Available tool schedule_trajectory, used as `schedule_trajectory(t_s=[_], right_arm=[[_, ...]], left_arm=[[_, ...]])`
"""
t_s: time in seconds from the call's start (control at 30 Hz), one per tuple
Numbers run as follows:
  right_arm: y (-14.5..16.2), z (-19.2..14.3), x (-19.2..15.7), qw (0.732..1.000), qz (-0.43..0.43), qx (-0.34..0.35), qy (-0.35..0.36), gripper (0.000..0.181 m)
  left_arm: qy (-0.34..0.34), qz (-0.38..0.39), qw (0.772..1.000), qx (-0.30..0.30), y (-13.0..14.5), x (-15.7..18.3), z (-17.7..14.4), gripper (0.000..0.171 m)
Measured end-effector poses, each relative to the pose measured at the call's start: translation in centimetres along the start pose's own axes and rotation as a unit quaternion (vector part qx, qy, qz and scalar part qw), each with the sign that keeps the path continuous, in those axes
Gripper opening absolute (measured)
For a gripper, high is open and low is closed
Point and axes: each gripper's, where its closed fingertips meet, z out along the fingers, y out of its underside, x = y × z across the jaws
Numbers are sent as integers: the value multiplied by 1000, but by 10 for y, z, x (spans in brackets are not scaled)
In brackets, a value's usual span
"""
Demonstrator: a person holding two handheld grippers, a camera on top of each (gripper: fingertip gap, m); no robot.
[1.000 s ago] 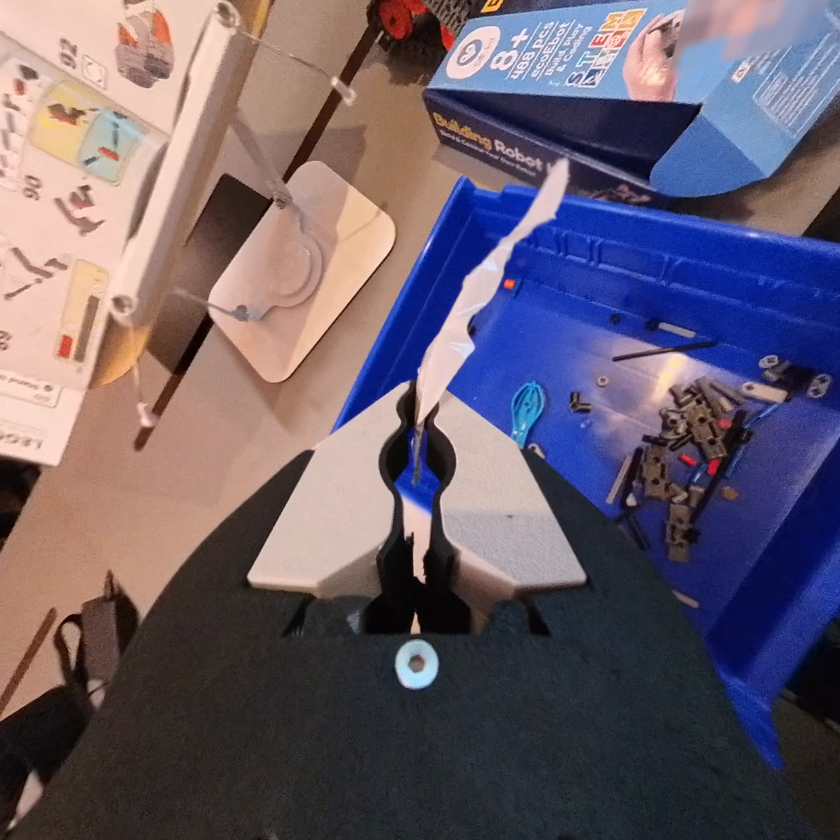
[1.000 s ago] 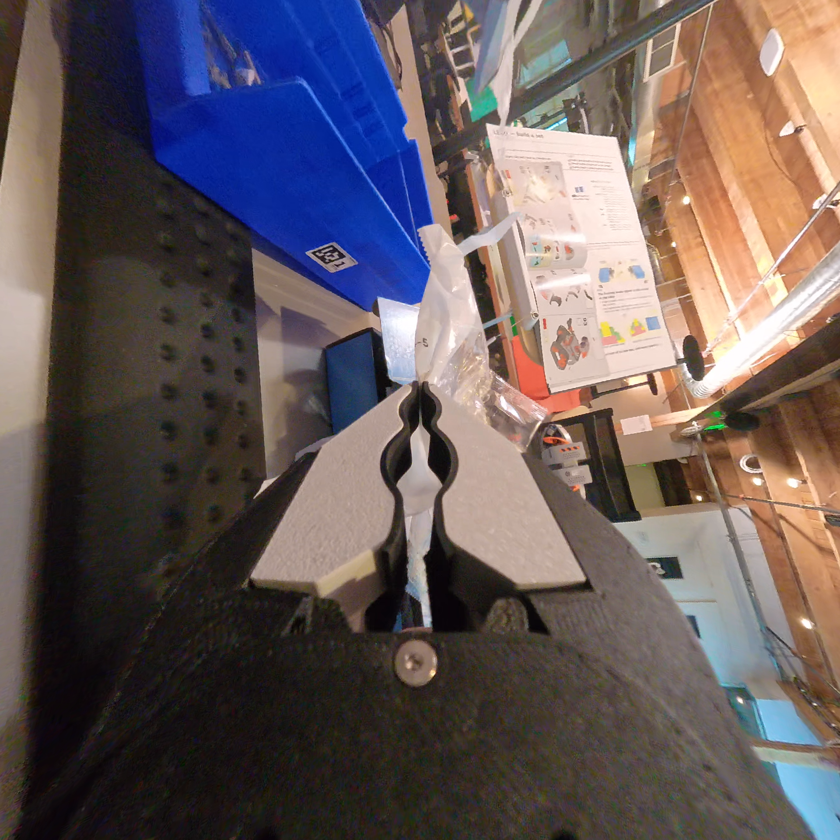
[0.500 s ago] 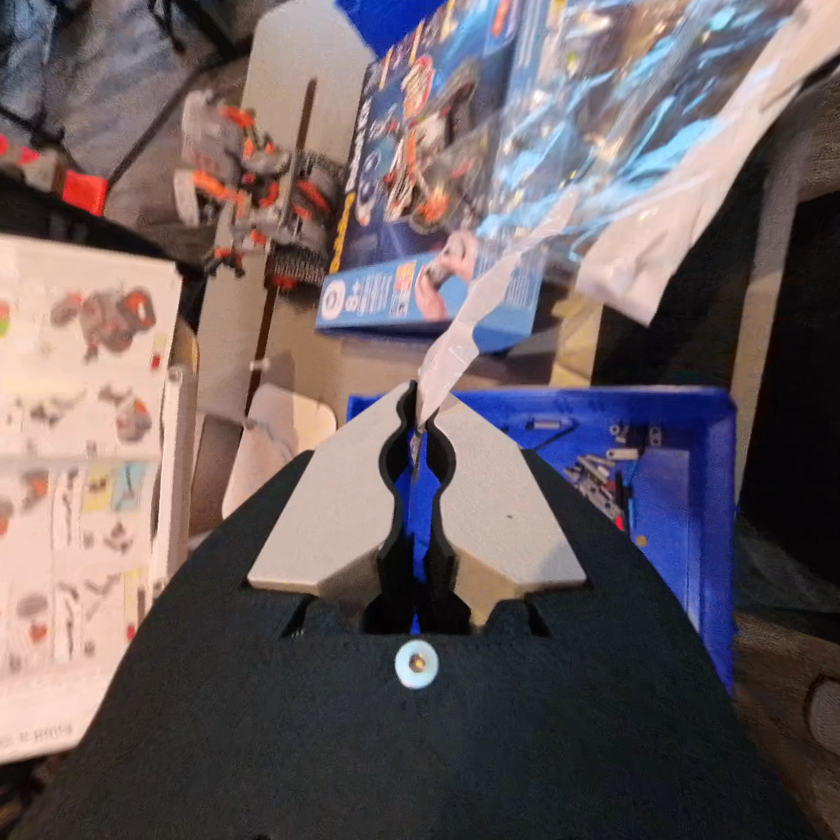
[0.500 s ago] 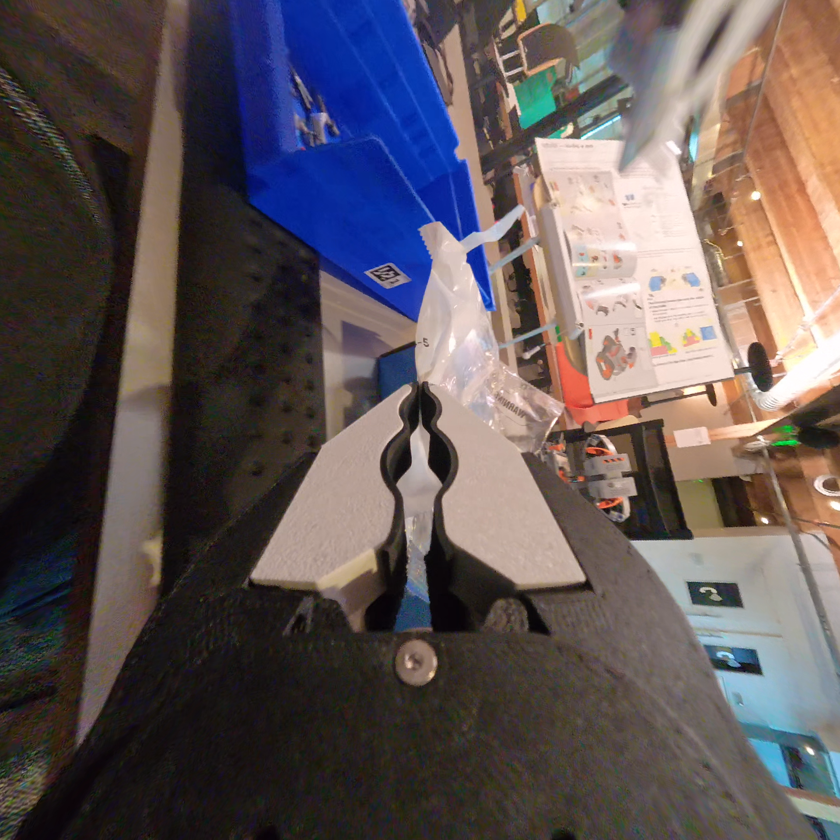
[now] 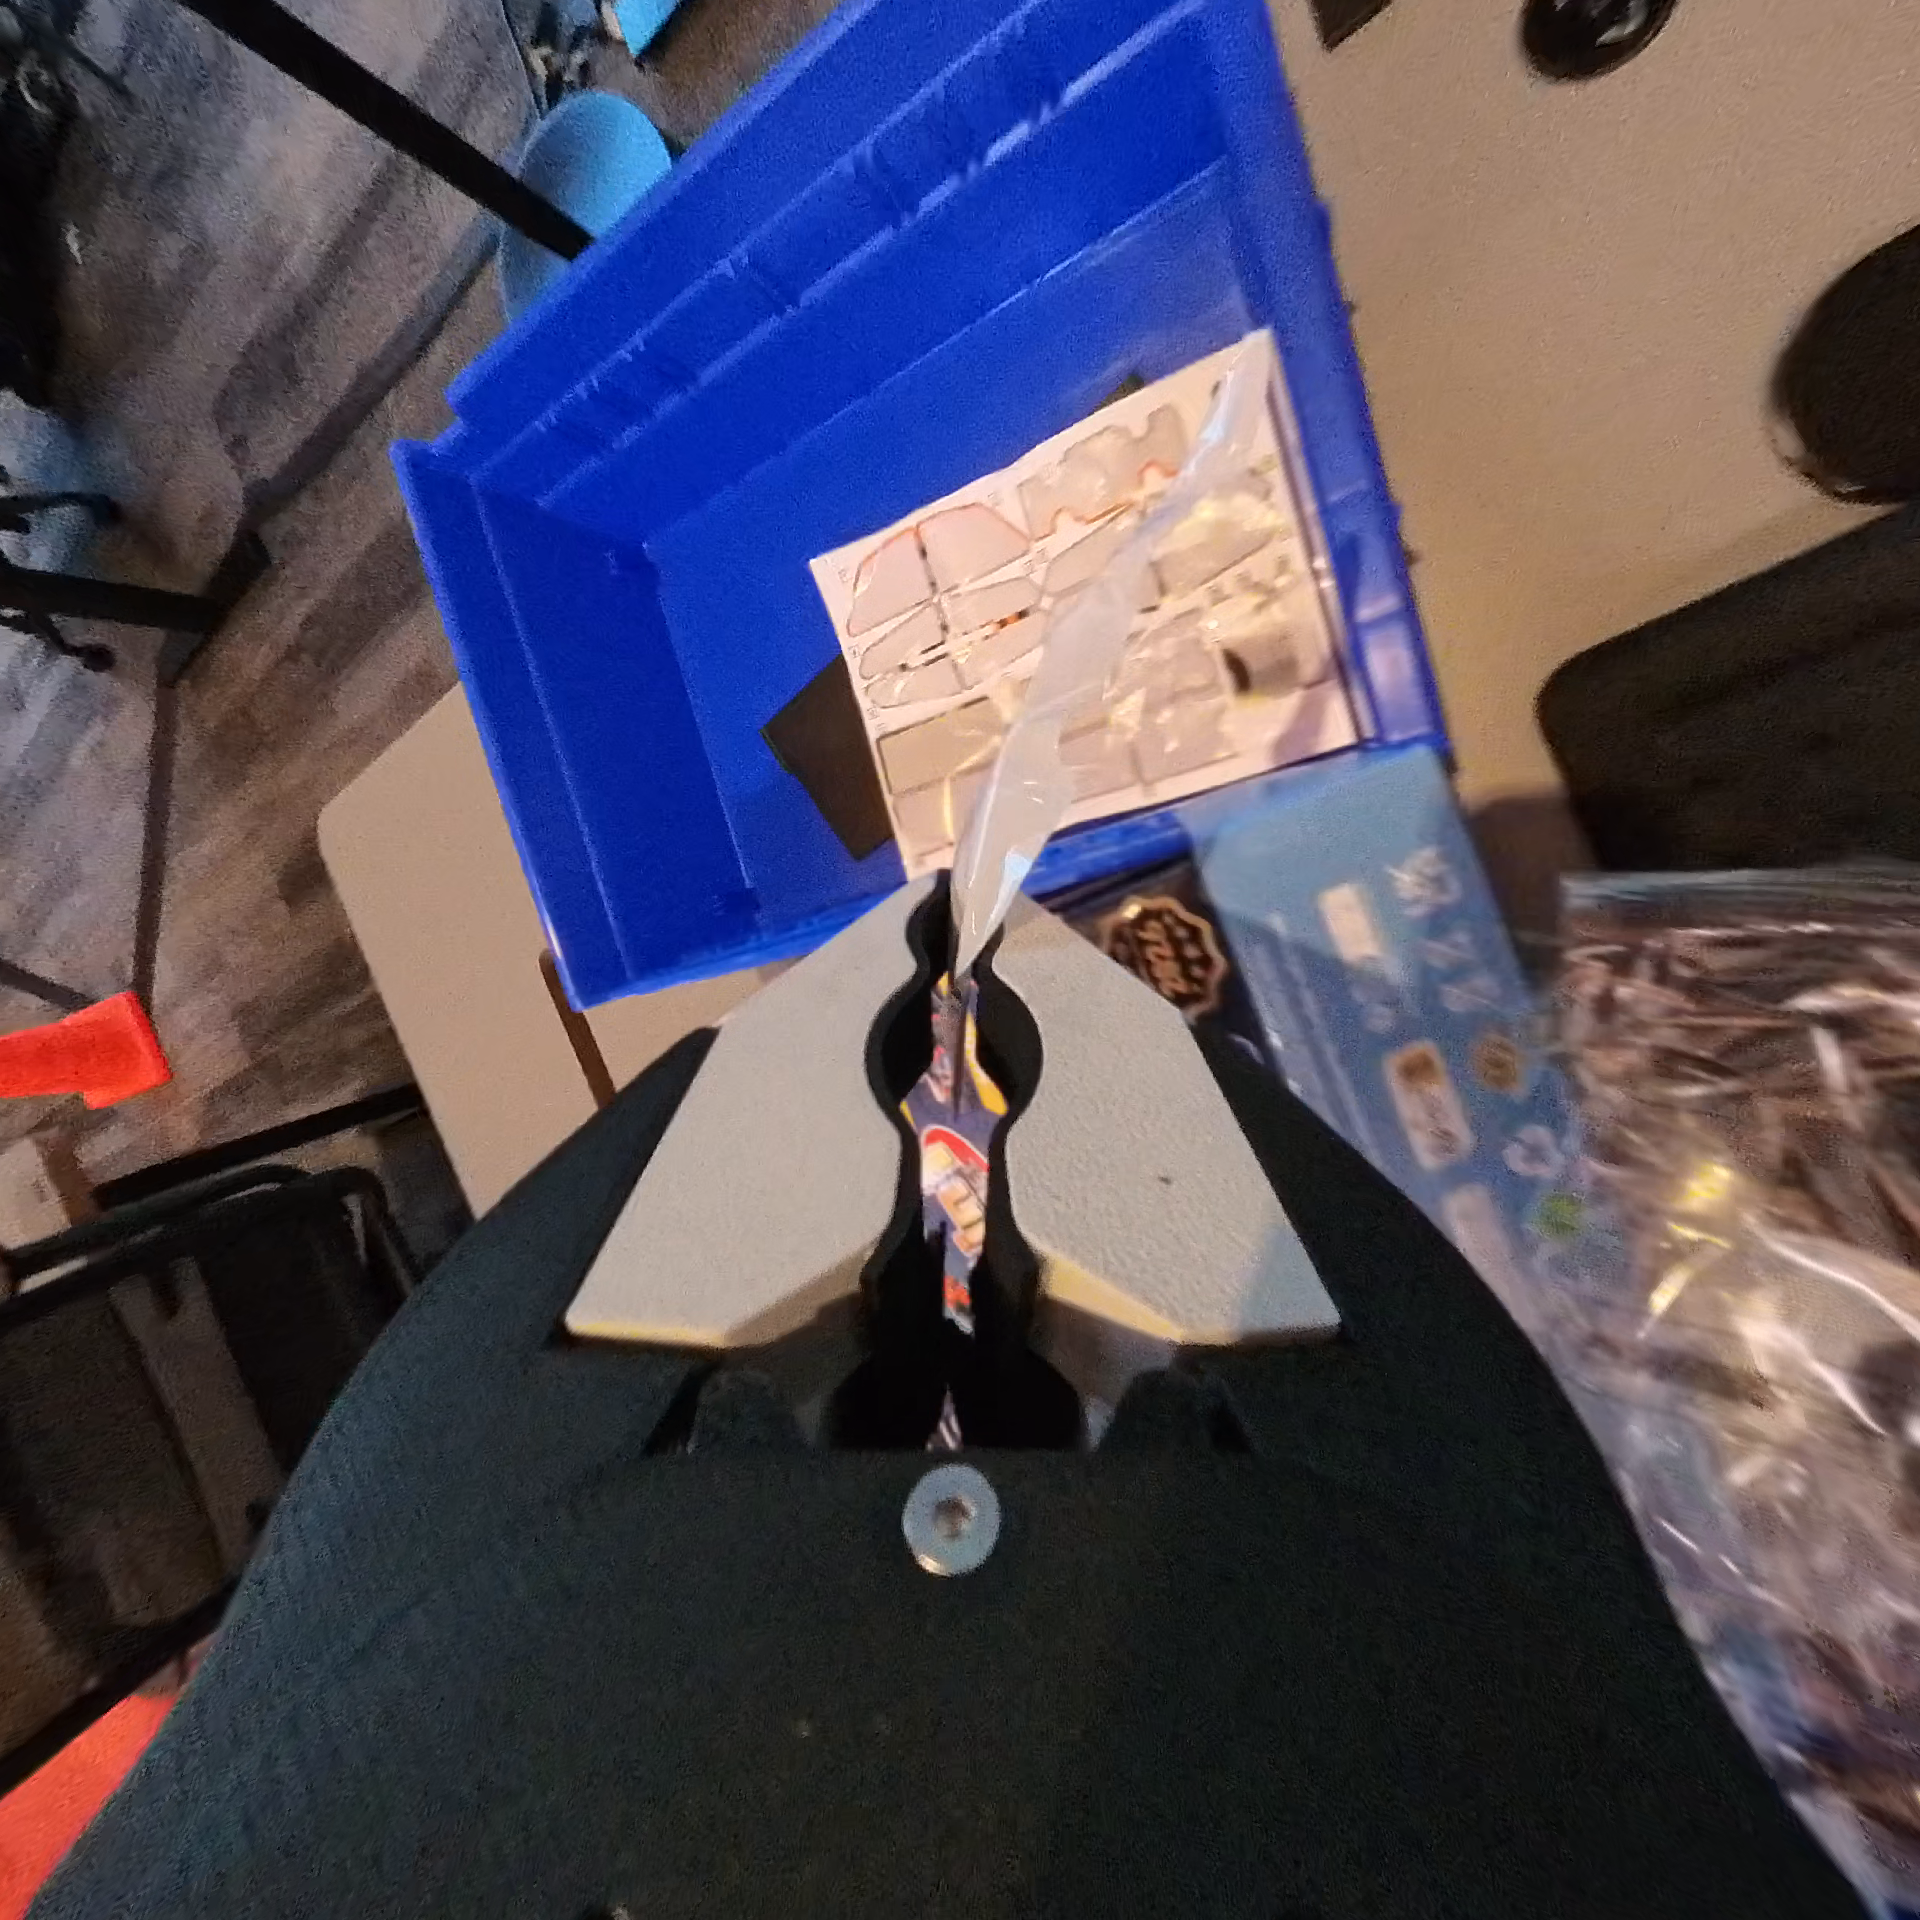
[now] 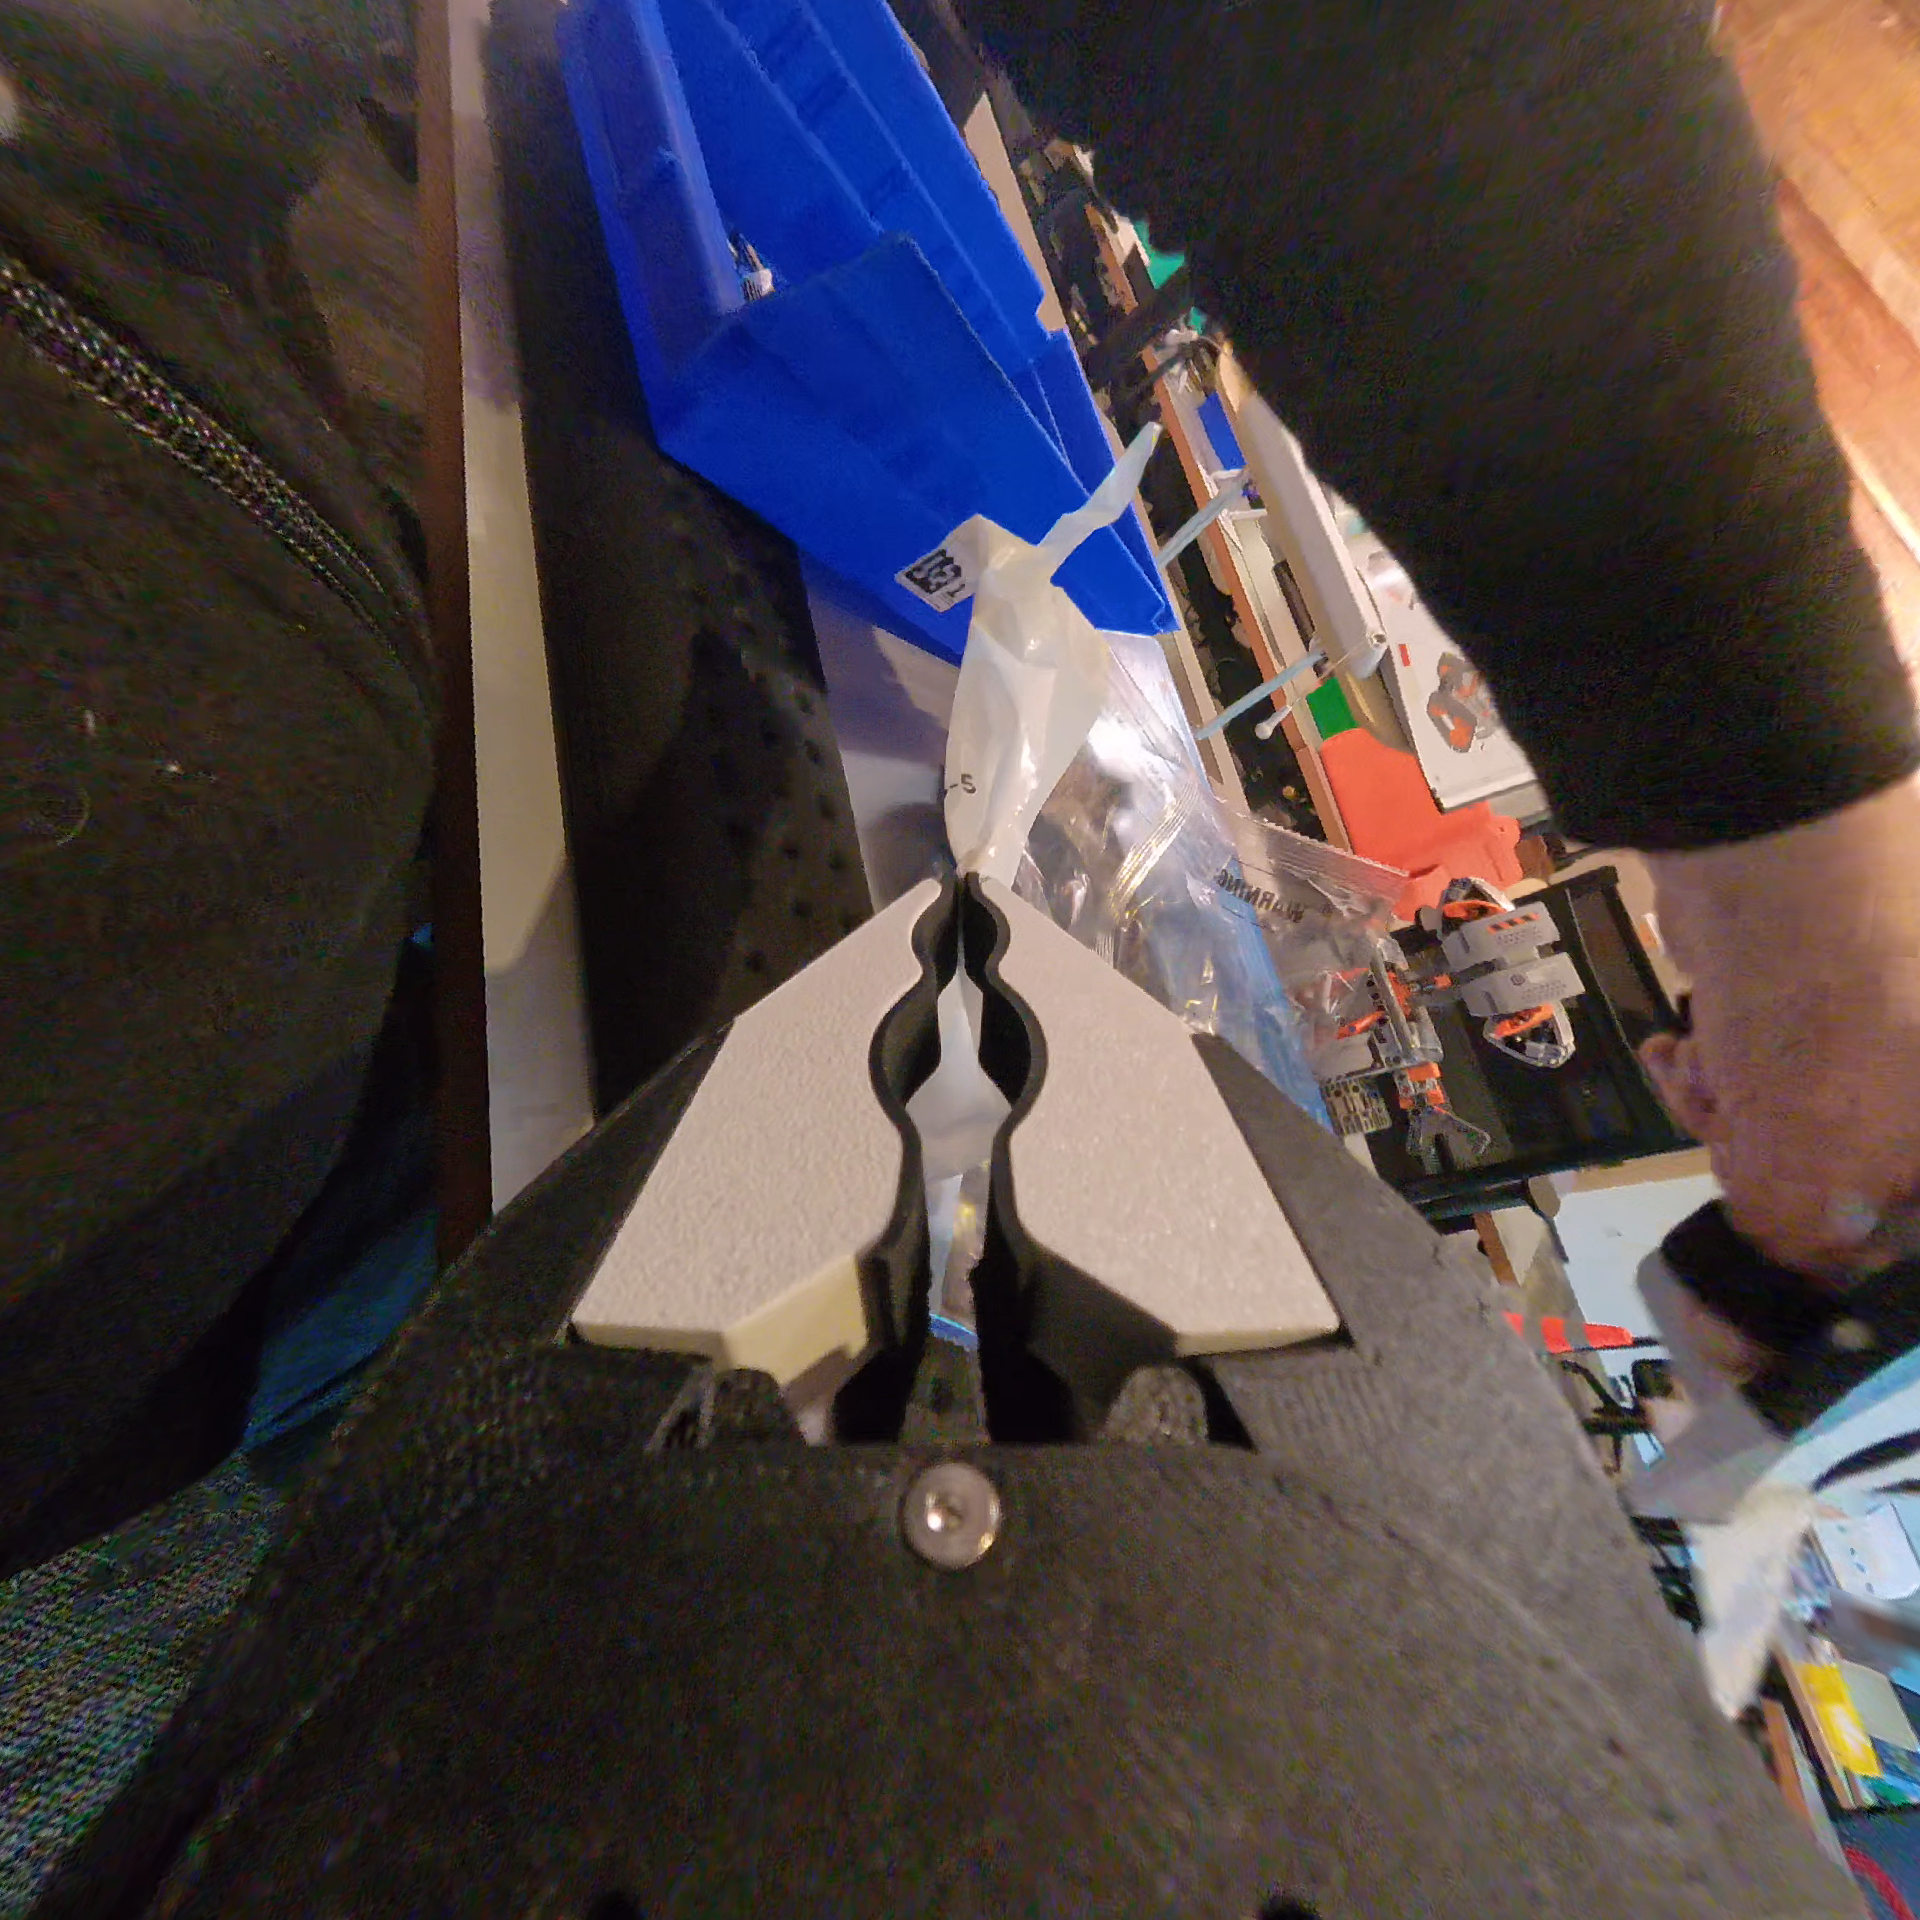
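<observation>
My left gripper (image 5: 961,904) is shut on a thin torn strip of clear plastic (image 5: 1049,717) that sticks up from the fingertips. It hangs over a blue bin (image 5: 623,644) holding a printed sheet (image 5: 1091,623). My right gripper (image 6: 961,883) is shut on a clear plastic bag (image 6: 1039,707) with a white top; the bag's body with small parts (image 6: 1164,862) trails to the right. The other gripper, in a person's hand (image 6: 1797,1091), shows at the right edge of the right wrist view with a plastic scrap.
A blue product box (image 5: 1392,1018) and a crinkled plastic bag of parts (image 5: 1766,1195) lie right of the left gripper. In the right wrist view stand a blue bin (image 6: 862,416), a black perforated board (image 6: 707,727), a small orange-and-grey robot model (image 6: 1496,966) and an instruction stand (image 6: 1351,613). The tips of one gripper are about 30 cm away from the tips of the other.
The left gripper has swung away from the bin of small parts to above another blue bin with a sheet in it. The person's arm and hand have come into the right wrist view.
</observation>
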Motion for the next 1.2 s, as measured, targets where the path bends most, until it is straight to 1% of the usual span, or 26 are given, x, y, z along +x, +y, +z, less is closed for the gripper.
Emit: schedule_trajectory(t_s=[0.03, 0.07, 0.1, 0.13, 0.17, 0.23, 0.27, 0.33, 0.37, 0.4, 0.47, 0.5, 0.53, 0.57, 0.6, 0.63, 0.7, 0.73, 0.77, 0.83, 0.93, 1.03, 1.13, 1.2], right_arm=[[3, -1, 1, 1000, 1, -2, 1, 0], [5, -2, 2, 1000, 3, -2, 2, 0], [7, -2, 3, 1000, 5, 0, 3, 0], [8, -3, 4, 1000, 7, 1, 4, 0], [10, -3, 5, 1000, 8, 2, 4, 0], [11, -3, 7, 1000, 10, 4, 5, 0], [12, -3, 8, 1000, 10, 5, 6, 0], [10, -3, 10, 1000, 9, 10, 5, 0], [9, -2, 12, 1000, 9, 10, 7, 0], [9, -2, 15, 1000, 5, 10, 9, 0], [6, -1, 18, 1000, -4, 12, 11, 0], [5, -1, 20, 1000, -7, 14, 12, 0], [3, 0, 21, 1000, -10, 15, 12, 0], [1, 1, 22, 1000, -14, 17, 13, 0], [-2, 1, 23, 999, -21, 19, 16, 0], [-4, 2, 23, 999, -28, 20, 18, 0], [-12, 5, 23, 999, -41, 27, 17, 0], [-17, 6, 23, 998, -48, 31, 15, 0], [-21, 8, 23, 998, -59, 32, 13, 0], [-31, 12, 23, 996, -81, 39, 10, 0], [-49, 17, 22, 992, -112, 54, 3, 0], [-66, 22, 23, 989, -133, 69, -3, 0], [-80, 30, 18, 985, -156, 78, -13, 0], [-87, 36, 13, 983, -166, 82, -17, 0]], left_arm=[[-16, 6, 1000, -18, 2, -11, 18, 11], [-26, 9, 999, -30, 4, -19, 33, 28], [-19, 7, 999, -46, 8, -21, 48, 44], [-24, -3, 998, -65, 13, -27, 59, 64], [-34, -8, 997, -72, 15, -33, 67, 78], [-38, -20, 997, -71, 17, -39, 71, 107], [-40, -33, 996, -70, 18, -43, 68, 116], [-46, -41, 997, -46, 16, -48, 54, 114], [-47, -53, 997, -35, 17, -50, 43, 105], [-37, -62, 997, -23, 19, -48, 31, 78], [-41, -78, 996, -5, 26, -47, 2, 62], [-41, -83, 996, 6, 30, -45, -13, 47], [-52, -86, 995, 18, 35, -44, -30, 36], [-60, -90, 994, 31, 41, -42, -47, 30], [-55, -102, 992, 39, 47, -34, -63, 31], [-47, -115, 991, 42, 53, -24, -78, 36], [-18, -129, 990, 57, 63, 9, -108, 46], [12, -135, 989, 59, 67, 32, -120, 52], [38, -130, 989, 58, 72, 58, -132, 54], [77, -112, 989, 53, 80, 110, -151, 54], [105, -116, 987, 27, 99, 178, -168, 55], [130, -134, 983, 5, 119, 234, -177, 60], [133, -152, 979, 9, 127, 269, -181, 59], [132, -169, 977, 16, 131, 282, -181, 57]])
